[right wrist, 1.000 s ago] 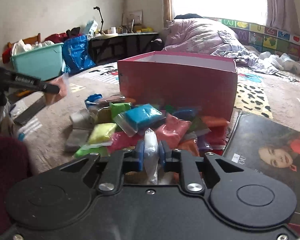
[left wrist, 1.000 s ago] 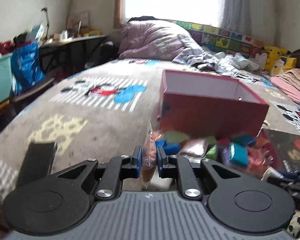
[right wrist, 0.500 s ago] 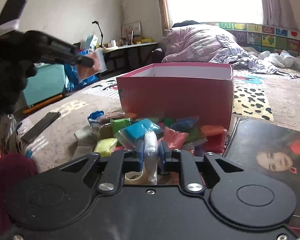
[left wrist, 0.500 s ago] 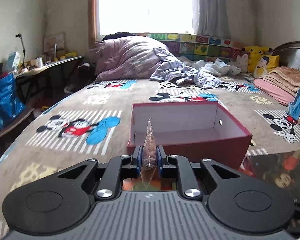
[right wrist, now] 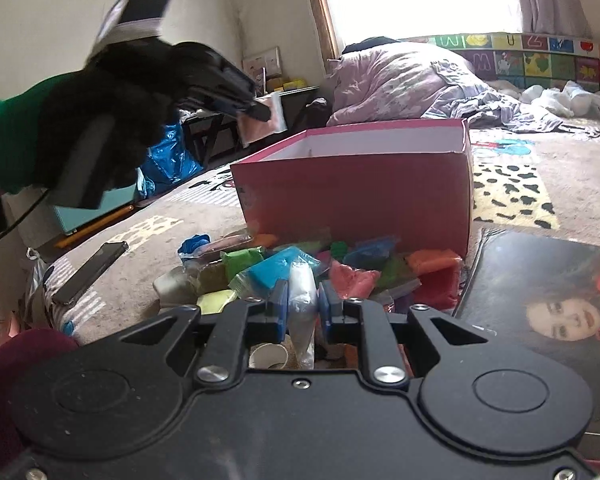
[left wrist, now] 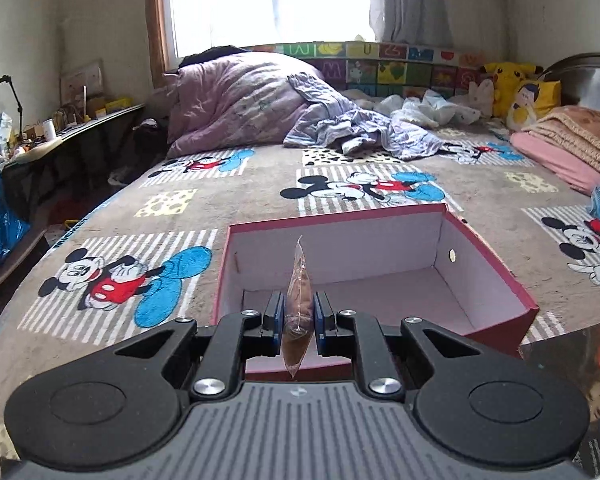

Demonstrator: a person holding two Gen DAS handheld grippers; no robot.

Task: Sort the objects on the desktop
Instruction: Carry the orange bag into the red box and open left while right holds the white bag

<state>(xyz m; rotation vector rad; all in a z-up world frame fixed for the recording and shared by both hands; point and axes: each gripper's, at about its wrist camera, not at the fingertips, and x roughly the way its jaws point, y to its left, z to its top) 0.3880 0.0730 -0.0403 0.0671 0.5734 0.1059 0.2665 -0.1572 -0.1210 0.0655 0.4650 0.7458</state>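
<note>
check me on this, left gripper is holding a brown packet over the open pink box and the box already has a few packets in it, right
Not quite. The left gripper does hold the brown packet over the open pink box, but the left wrist view shows the box's visible interior bare, with no packets in it. The packets lie piled outside, in front of the box.

Both tong-mounted views toward the pink box (left wrist: 452,256)

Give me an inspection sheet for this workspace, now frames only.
Surface: cartoon-print blanket on a bed.
Job's things: red box open, looks empty; packets piled at its near side.
Clutter: phone, poster, paper cup.
Grippers: left gripper shut on brown packet, above the box; right gripper shut on white packet.
Cables: black one by gloved hand.
Surroundings: quilt, desk, window.
</note>
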